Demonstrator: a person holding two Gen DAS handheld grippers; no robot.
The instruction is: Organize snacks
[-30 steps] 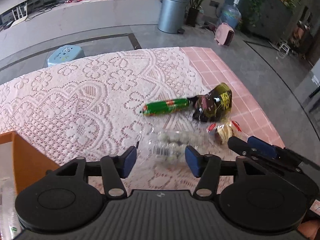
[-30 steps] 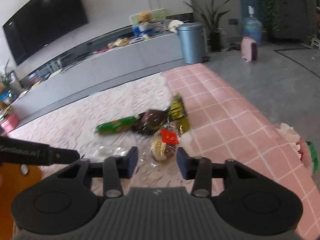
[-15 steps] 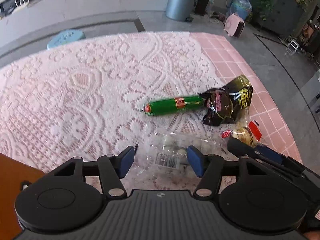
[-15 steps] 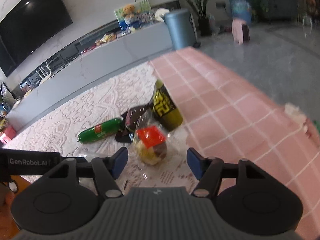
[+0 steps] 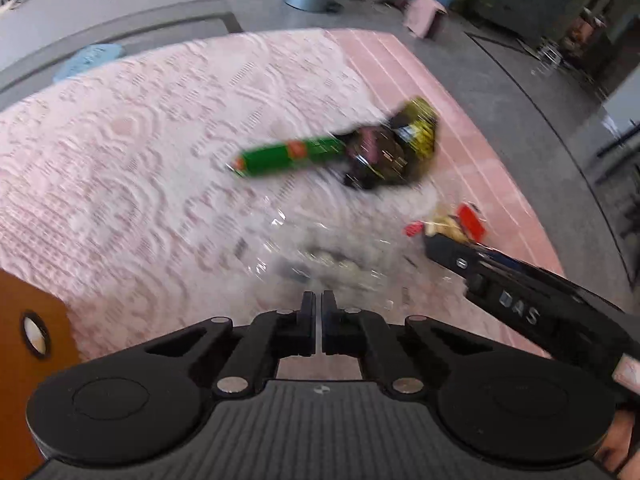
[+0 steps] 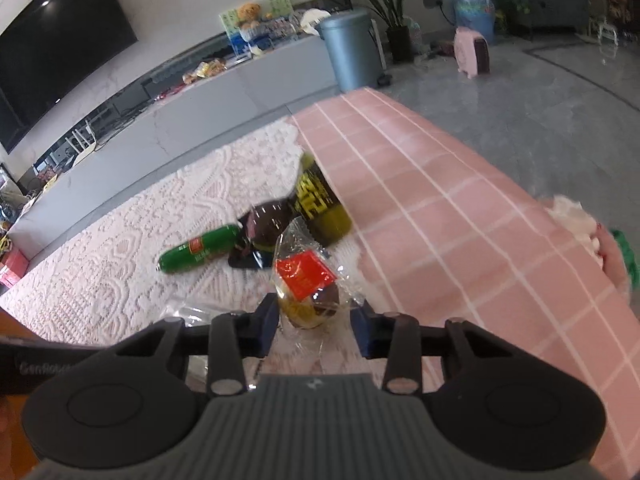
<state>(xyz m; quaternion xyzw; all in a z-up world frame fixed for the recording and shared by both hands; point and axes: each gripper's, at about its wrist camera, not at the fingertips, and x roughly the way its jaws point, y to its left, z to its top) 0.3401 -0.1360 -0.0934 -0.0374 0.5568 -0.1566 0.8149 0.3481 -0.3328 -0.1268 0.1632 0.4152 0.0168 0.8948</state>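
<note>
Lace tablecloth (image 5: pixel 120 152) fills the left of my view, with an orange box (image 5: pixel 24 360) at its near edge, probably where the snacks go. My left gripper (image 5: pixel 318 308) has its jaws pressed together at the near rim of a clear plastic packet (image 5: pixel 320 256). The picture is smeared, so I cannot tell whether film is caught between the pads or they met on nothing. To do this step well, I judge I should lift slowly and watch whether the packet rises with me; if it stays flat, I should reopen and bite deeper over its edge.

Beyond it lies the green sausage stick (image 6: pixel 200 250), long axis running across the table, its far end touching the dark wrapped snack (image 6: pixel 266 222), which overlaps the yellow-black packet (image 6: pixel 320 204) angled away toward the pink checked cloth (image 6: pixel 460 220).

Further right, my right gripper (image 6: pixel 316 322) is closing around the red-labelled clear pack (image 6: pixel 306 284). The pack sits between the blue pads (image 6: pixel 266 320), but they do not seem to press it yet. It stands roughly upright, long axis pointing away from me, label tilted up. I should close on the firm filling, not the loose crinkled film, and keep clear of my left gripper just beside it.
</note>
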